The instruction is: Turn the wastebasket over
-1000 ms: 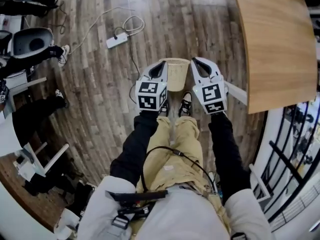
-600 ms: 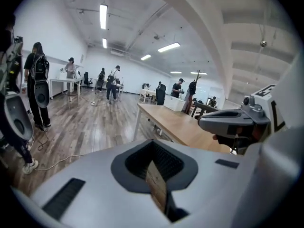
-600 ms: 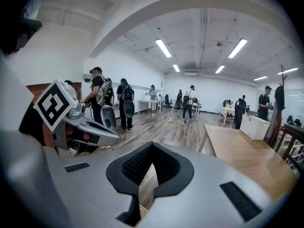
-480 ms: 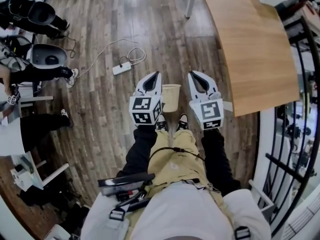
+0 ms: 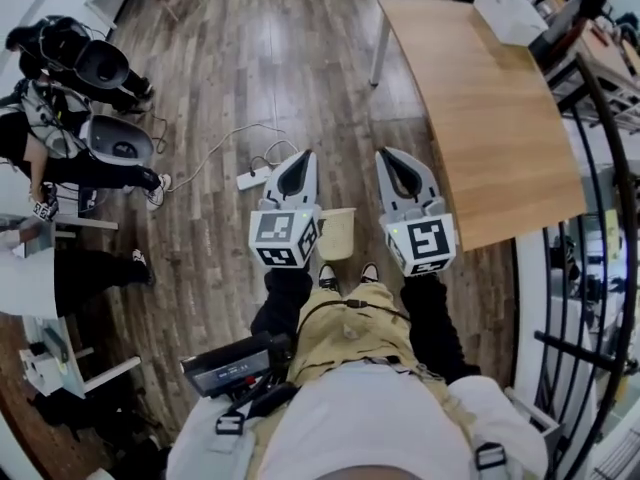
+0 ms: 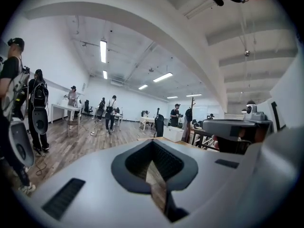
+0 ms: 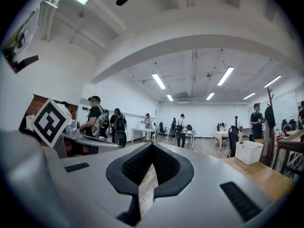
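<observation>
The beige mesh wastebasket (image 5: 335, 233) stands on the wooden floor just in front of the person's shoes (image 5: 346, 272), seen only in the head view; which way up it is I cannot tell. My left gripper (image 5: 300, 160) and right gripper (image 5: 390, 158) are held up high on either side of it, well above it, and touch nothing. Both point out level across the room. In the left gripper view the left gripper (image 6: 153, 144) has its jaws together and holds nothing. The right gripper (image 7: 152, 147) is likewise shut and empty in the right gripper view. Neither gripper view shows the basket.
A long wooden table (image 5: 480, 118) runs along the right, with a white box (image 5: 505, 8) at its far end. A power strip (image 5: 252, 178) and its cable lie on the floor ahead to the left. People with gear (image 5: 95, 108) stand at the left. A black railing (image 5: 600, 268) is at the right.
Both grippers have risen away from the wastebasket and tilted up to level. The head view has lifted too, so the basket looks smaller. It stays on the floor.
</observation>
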`<state>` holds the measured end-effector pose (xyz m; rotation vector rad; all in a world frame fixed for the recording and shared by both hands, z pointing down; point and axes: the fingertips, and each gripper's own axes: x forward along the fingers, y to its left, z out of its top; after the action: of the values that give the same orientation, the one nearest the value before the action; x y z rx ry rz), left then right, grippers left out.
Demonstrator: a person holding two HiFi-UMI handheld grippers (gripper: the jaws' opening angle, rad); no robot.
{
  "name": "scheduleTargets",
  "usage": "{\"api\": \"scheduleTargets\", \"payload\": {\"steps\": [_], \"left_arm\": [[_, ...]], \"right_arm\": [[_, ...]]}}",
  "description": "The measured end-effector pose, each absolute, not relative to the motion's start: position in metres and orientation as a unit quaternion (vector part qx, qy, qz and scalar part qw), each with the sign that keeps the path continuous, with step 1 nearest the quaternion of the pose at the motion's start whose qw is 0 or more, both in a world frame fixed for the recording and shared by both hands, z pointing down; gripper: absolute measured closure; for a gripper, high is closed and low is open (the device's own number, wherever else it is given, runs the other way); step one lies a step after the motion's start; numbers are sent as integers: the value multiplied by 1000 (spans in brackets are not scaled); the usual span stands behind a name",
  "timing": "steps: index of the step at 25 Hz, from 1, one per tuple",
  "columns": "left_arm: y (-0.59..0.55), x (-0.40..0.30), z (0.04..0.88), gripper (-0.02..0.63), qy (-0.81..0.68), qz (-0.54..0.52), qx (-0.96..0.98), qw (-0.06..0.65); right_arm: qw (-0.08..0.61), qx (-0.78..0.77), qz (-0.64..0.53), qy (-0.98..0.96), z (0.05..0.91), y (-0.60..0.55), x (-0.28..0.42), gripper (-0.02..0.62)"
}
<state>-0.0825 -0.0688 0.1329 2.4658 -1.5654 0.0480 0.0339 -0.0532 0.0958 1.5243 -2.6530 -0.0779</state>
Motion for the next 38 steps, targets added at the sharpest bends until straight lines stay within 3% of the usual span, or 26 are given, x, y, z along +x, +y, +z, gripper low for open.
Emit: {"api": "scheduleTargets", "payload": {"steps": [15,38], "left_arm": [[-58,-77,58,606,-541,-16,840,39],[-58,-74,62,604,-535,-10,843,47]], "right_arm": [[-4,487,-78,-870,25,-42,19,575],[-5,484,-74,-872,25,-42,16,575]]}}
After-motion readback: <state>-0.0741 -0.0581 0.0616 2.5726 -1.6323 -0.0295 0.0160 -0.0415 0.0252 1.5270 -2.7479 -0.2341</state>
